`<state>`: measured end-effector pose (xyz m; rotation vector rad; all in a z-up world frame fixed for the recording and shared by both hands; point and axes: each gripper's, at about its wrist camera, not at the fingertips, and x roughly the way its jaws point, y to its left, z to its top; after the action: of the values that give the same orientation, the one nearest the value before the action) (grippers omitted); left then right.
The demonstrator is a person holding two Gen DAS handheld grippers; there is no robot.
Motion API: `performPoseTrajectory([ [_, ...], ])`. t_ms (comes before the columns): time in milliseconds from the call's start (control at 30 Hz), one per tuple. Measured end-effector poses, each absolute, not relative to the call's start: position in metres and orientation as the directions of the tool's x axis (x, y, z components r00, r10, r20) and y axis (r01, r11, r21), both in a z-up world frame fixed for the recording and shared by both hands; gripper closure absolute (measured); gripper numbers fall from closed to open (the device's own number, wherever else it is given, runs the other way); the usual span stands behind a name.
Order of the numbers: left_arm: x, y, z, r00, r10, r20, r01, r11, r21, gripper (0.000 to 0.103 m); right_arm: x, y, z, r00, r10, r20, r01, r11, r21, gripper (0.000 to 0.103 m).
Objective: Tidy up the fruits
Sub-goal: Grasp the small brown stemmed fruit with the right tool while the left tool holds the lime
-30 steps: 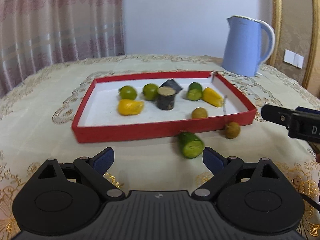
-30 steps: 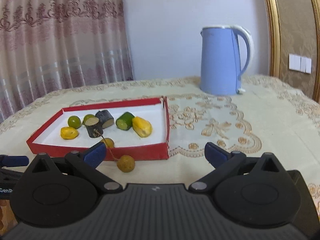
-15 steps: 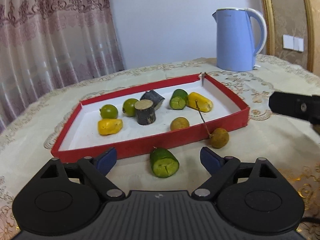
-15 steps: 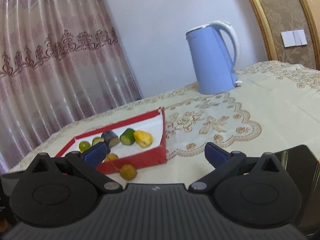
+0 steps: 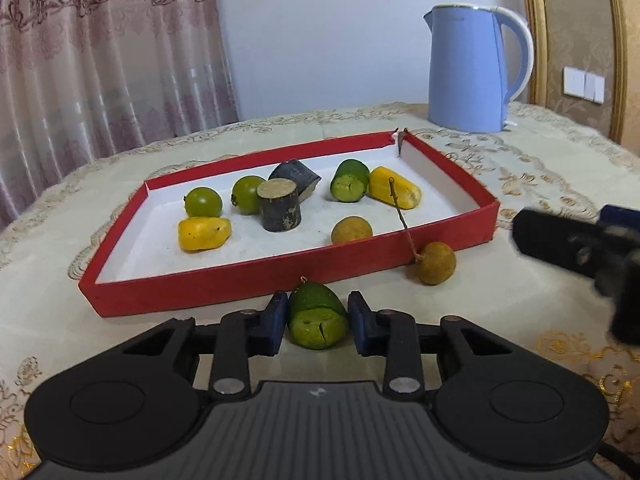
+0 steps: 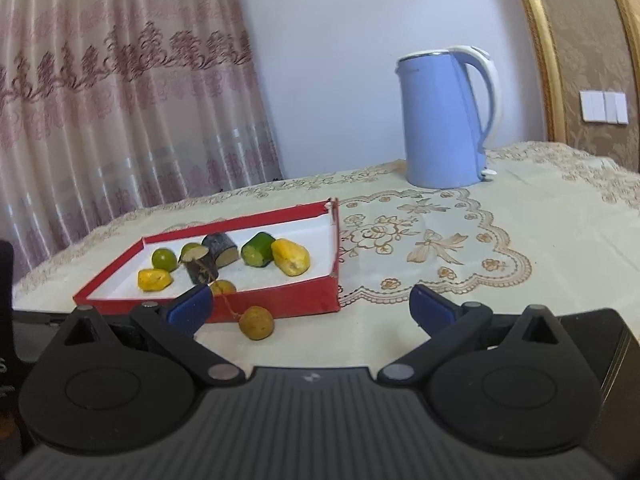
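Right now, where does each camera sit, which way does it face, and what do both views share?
Left wrist: on the left gripper, facing the red tray; its pads clamp a cut green fruit; right gripper at right edge.
Right wrist: on the right gripper, open, facing the tray's right end.
Shared: tray, blue kettle, brown stemmed fruit.

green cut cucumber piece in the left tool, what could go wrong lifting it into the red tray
1. The left tool is shut on the short green cut cucumber piece by its rounded sides, so it may slip or roll out.
2. It sits close against the shallow red cardboard tray; a low lift could catch the wall and shove the tray.
3. The round brown fruit outside has a thin stem resting over the tray wall, so a nudged tray may set it rolling.
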<state>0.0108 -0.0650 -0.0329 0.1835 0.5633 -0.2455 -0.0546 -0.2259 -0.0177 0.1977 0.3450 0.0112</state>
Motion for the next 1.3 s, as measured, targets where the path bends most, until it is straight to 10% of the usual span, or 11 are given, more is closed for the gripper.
performPoseTrajectory([
  [400, 0.022, -0.002, -0.031, 0.839, -0.068, -0.539, 0.147, 0.984, 0.104, 0.071, -0.008, -0.185, -0.020, 0.882, 0.096, -0.461, -0.080, 0.995, 0.054, 0.000],
  [667, 0.028, 0.005, -0.033, 0.823, -0.078, -0.563, 0.141, 0.988, 0.070, 0.069, 0.019, -0.210, -0.034, 0.797, 0.336, -0.501, -0.173, 0.923, 0.344, 0.000],
  [1033, 0.033, 0.008, -0.034, 0.816, -0.072, -0.573, 0.124, 0.991, 0.052, 0.061, 0.022, -0.173, -0.033, 0.815, 0.051, -0.578, -0.038, 0.999, 0.035, 0.001],
  [1133, 0.032, 0.007, -0.034, 0.817, -0.062, -0.574, 0.115, 0.992, 0.056, 0.057, 0.027, -0.165, -0.032, 0.798, 0.071, -0.598, -0.078, 0.997, 0.014, 0.022],
  [1300, 0.032, 0.007, -0.034, 0.817, -0.052, -0.574, 0.106, 0.992, 0.061, 0.054, 0.032, -0.164, -0.030, 0.791, 0.074, -0.608, -0.084, 0.996, 0.012, 0.027],
])
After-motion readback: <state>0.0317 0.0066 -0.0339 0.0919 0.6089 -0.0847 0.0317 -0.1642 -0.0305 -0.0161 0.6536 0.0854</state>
